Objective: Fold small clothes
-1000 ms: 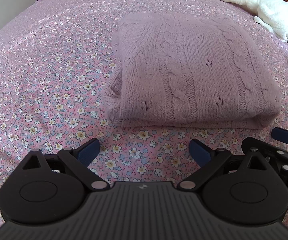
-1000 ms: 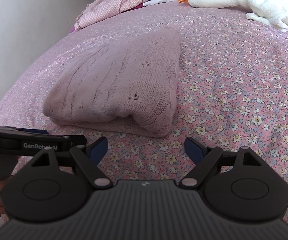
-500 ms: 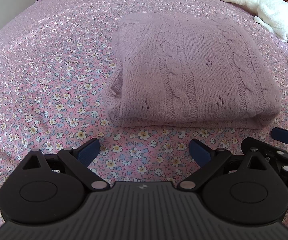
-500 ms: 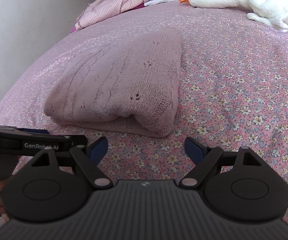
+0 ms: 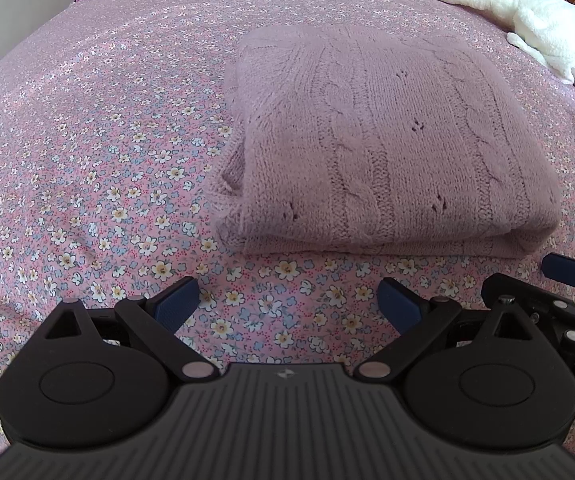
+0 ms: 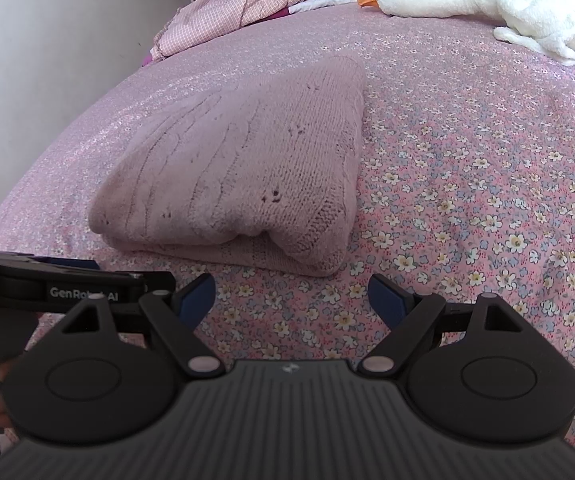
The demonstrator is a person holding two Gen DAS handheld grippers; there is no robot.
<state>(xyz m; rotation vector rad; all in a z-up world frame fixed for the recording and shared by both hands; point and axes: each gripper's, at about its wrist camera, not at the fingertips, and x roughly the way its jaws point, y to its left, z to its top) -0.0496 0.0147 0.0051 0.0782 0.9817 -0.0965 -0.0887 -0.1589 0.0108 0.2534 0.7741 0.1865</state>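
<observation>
Sweater [image 5: 391, 140]: pale mauve cable knit, lying folded into a thick rectangular bundle on the floral bedspread [image 5: 87, 140], flat, layers stacked. A white plush goose [image 6: 487, 0] lies on the bedspread well beyond the sweater, apart from it.

Left gripper [image 5: 287, 302]: jaws spread wide, nothing between them, poised over bare bedspread just short of the sweater's near folded edge. The sweater lies ahead and a little to the right of it; the long axis runs roughly across this view.

Right gripper [image 6: 291, 296]: jaws likewise apart and empty, near the sweater's near right corner. From here the sweater lies ahead and to the left.

Both grippers sit side by side near the same edge; neither touches the knit. Judgement: the fold looks essentially complete. Any further fold or tidy would start from the near edge, which both reach about equally; the right is nearer the rounded corner.
</observation>
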